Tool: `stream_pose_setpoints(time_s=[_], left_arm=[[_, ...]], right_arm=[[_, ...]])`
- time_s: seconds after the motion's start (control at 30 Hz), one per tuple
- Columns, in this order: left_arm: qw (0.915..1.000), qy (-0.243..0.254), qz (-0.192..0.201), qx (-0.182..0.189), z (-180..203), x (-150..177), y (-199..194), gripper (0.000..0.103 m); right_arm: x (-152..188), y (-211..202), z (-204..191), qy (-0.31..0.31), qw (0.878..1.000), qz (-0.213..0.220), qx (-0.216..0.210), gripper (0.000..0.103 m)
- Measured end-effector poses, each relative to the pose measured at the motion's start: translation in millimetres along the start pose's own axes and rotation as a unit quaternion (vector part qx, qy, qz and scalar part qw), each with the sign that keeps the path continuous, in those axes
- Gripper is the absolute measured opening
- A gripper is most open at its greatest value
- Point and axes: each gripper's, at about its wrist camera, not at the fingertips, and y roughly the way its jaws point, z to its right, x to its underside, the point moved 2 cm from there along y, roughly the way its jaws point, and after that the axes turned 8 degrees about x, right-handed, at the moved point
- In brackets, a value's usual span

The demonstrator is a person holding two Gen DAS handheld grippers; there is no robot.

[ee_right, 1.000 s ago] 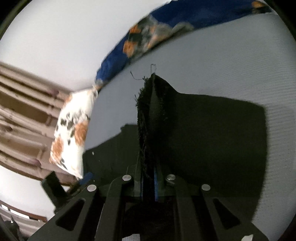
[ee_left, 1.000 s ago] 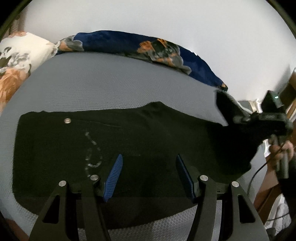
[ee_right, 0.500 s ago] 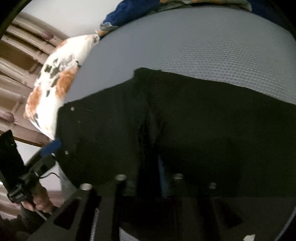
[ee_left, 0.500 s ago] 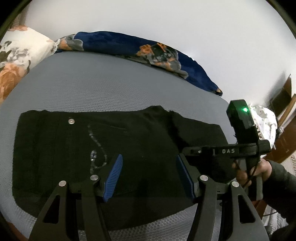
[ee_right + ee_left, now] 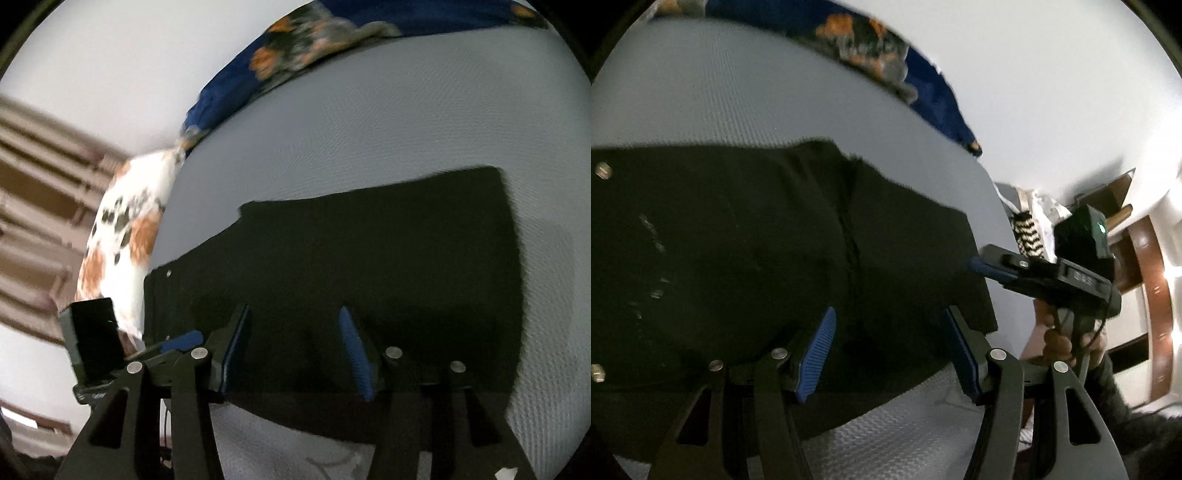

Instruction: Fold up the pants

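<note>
My fingers [image 5: 816, 350] are wide, holding nothing; pants [image 5: 369, 266] lie folded on the bed [image 5: 369, 129] (maybe one fold left).

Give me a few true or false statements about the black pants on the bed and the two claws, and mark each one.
1. The left claw is open with nothing between its blue pads. True.
2. The right claw is clamped on a pant leg. False: its jaws are spread and hold no fabric.
3. The black pants lie flat on the grey textured mattress. True.
4. A white pillow with orange and dark blotches sits on top of the pants. False: it lies beside them, at the mattress edge.
5. A navy floral blanket runs along the far side of the mattress. True.
</note>
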Motion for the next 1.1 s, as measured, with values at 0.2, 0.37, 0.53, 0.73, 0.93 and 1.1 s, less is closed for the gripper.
stream_pose_setpoints(time_s=[0.2,0.37,0.53,0.73,0.93,1.1], left_arm=[[0.9979,-0.052,-0.038,0.001,-14.5,-6.1,28.6,0.060],[0.9970,-0.058,-0.051,0.006,-13.0,-6.2,46.5,0.059],[0.9970,-0.060,-0.048,0.014,-6.8,-3.1,60.5,0.045],[0.9977,-0.053,-0.041,-0.014,-1.0,7.4,66.7,0.008],[0.9993,-0.029,-0.015,-0.021,16.8,11.9,46.5,0.007],[0.9969,-0.045,-0.039,-0.051,-5.0,29.1,57.8,0.007]], right_arm=[[13.3,-12.9,33.1,0.051,0.999,0.012,-0.003,0.050],[17.8,-14.3,45.8,0.067,0.998,0.014,-0.010,0.050],[19.3,-13.0,48.0,0.067,0.998,0.012,-0.015,0.050],[22.9,-12.1,44.0,0.049,0.999,0.014,0.003,0.050],[31.6,-11.4,37.3,0.016,0.999,0.011,0.033,0.050],[42.1,6.2,34.2,-0.014,0.997,-0.010,0.069,0.048]])
